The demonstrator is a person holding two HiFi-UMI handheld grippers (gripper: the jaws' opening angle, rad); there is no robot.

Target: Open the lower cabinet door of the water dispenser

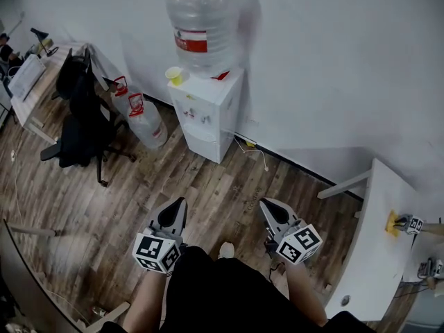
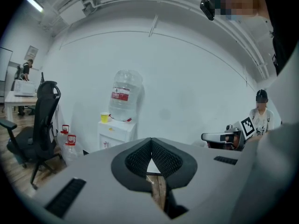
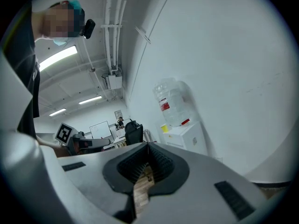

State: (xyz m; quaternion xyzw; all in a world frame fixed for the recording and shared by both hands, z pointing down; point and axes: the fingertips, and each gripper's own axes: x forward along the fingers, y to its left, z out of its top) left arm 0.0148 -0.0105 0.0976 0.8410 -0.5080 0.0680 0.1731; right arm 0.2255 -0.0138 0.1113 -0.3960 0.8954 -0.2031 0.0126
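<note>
Left hand-held gripper (image 1: 182, 201): jaws closed tip to tip, nothing between them; only wood floor (image 1: 222, 186) shows through the gap behind the pads. Held low on the near side, left of the person's body, pointing toward the far wall.

Right hand-held gripper (image 1: 263, 202): jaws likewise closed and empty. Held near, to the right of the left one, level with it.

Water dispenser (image 1: 211, 109): white, standing on the floor against the far wall, well apart from both hand-held grippers, slightly left of centre. Large clear bottle (image 1: 202, 21) with a red label sits upside down on top; a yellow cup (image 1: 175, 75) stands on its top at the left corner.

Lower cabinet door (image 1: 200, 143): on the dispenser's front below the taps, flush with the body, shut. Neither hand-held gripper touches it.

Two spare bottles (image 1: 142, 120) with red handles lean on the floor just left of the dispenser. Black office chair (image 1: 80, 120) further left. White table (image 1: 378, 248) at the near right.
</note>
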